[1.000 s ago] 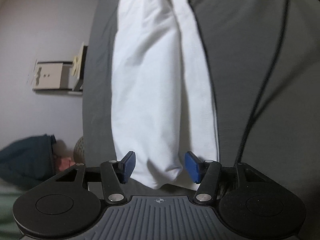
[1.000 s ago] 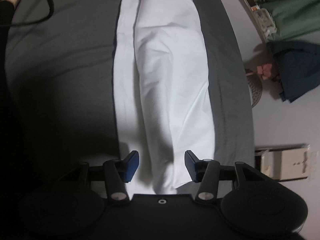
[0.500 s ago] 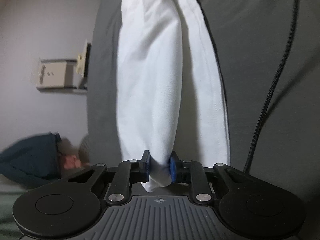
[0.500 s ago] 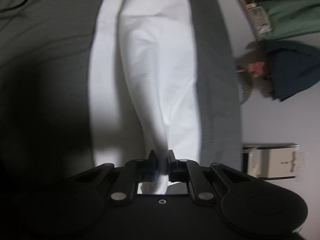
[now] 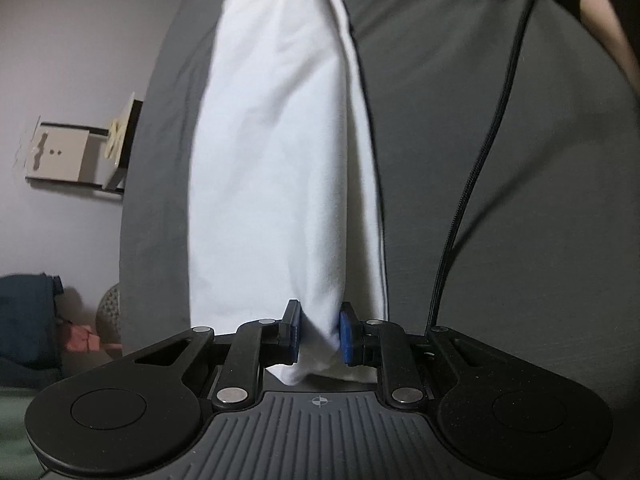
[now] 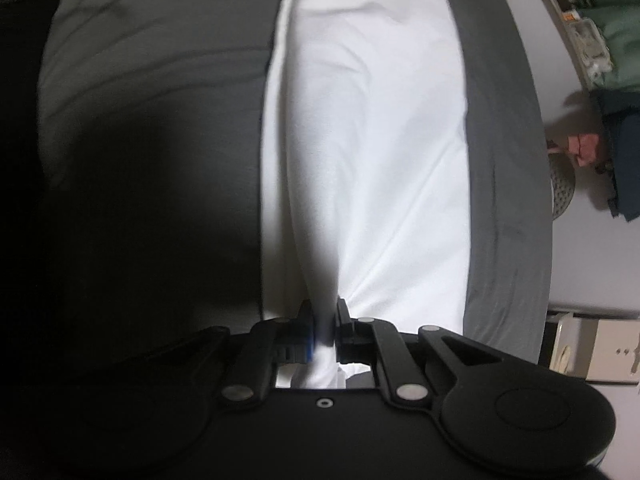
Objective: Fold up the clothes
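Note:
A white garment (image 5: pixel 280 168) lies folded into a long strip on a grey bed sheet (image 5: pixel 500 200). My left gripper (image 5: pixel 319 334) is shut on one end of it, the cloth bunched between the blue pads (image 5: pixel 347 336). In the right wrist view the same white garment (image 6: pixel 372 140) stretches away up the frame, and my right gripper (image 6: pixel 324 330) is shut on its other end, with cloth puckering toward the jaws. Both held ends appear raised a little off the sheet.
A black cable (image 5: pixel 476 176) runs across the sheet right of the garment. A person's arm (image 5: pixel 604 20) shows at the top right. Beyond the bed edge are a pale wall box (image 5: pixel 60 156), dark blue clothing (image 6: pixel 628 160) and a shelf (image 6: pixel 580 20).
Both grippers went from open, straddling the garment's ends, to shut on the cloth. The ends have since been pulled up and the fabric drawn taut.

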`<state>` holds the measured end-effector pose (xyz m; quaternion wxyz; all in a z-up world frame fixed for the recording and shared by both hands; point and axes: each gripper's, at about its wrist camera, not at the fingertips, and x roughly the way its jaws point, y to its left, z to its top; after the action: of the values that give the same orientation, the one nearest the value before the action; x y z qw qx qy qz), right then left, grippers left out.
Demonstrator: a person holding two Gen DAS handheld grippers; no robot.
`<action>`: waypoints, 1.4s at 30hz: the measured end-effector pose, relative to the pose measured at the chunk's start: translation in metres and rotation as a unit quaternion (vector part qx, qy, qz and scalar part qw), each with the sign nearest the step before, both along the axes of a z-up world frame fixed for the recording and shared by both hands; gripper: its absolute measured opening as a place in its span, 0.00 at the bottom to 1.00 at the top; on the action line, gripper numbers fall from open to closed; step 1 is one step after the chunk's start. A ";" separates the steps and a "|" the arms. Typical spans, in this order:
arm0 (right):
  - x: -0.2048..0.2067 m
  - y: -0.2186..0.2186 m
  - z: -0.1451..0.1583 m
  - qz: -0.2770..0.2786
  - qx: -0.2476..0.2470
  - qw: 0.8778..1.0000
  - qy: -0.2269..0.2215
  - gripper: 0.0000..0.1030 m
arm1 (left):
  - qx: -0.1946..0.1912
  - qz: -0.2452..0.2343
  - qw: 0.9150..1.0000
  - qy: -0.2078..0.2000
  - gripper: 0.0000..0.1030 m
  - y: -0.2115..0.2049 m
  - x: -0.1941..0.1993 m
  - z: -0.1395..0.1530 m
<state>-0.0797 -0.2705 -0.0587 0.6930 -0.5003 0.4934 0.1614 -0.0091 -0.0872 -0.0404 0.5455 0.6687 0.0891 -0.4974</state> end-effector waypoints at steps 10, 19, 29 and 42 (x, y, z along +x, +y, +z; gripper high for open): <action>0.007 -0.002 -0.009 -0.005 0.030 0.999 0.028 0.10 | -0.006 0.037 0.998 0.056 0.19 0.009 0.022 -0.003; 0.009 -0.003 -0.005 -0.031 0.054 0.998 0.017 0.18 | -0.021 0.046 0.998 0.029 0.48 0.015 0.024 0.000; 0.007 -0.029 0.054 -0.126 0.244 0.962 -0.011 0.59 | -0.137 0.137 0.975 0.111 0.61 0.009 0.050 0.070; 0.079 -0.061 0.014 -0.487 0.499 0.717 -0.007 0.67 | -0.139 0.336 0.874 0.322 0.61 -0.075 0.090 0.014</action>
<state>-0.0008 -0.3316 -0.0452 0.8282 0.2262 0.5123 0.0207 0.0806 -0.1618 -0.0266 0.7081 0.3185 0.4092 -0.4792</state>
